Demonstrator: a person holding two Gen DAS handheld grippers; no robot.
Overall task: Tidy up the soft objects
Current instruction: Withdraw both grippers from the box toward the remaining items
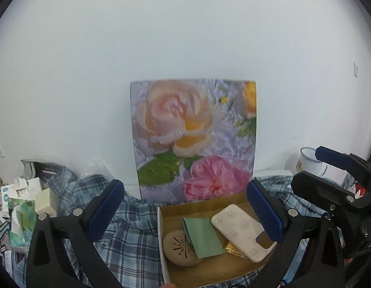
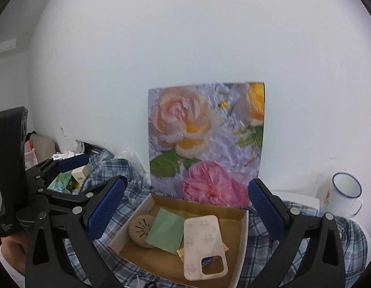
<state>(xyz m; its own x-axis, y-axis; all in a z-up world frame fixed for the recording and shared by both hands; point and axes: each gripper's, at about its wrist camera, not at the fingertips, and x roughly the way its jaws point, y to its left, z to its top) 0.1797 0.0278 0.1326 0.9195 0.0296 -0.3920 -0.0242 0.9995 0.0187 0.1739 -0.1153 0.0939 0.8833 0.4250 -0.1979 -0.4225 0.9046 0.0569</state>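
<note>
Hovering claws [image 1: 185,206] over box [image 1: 209,267]

Both wrist views face wall, close above shared cardboard box [image 1: 161,240].

Plain white wall [image 1: 185,36], evenly lit, behind floral picture [image 1: 194,139].

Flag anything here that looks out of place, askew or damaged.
The plaid shirt lies crumpled under and around the cardboard box, not folded. In the box, the phone case lies tilted across the green cloth and a gold wrapper. Nothing looks spilled or damaged.
</note>
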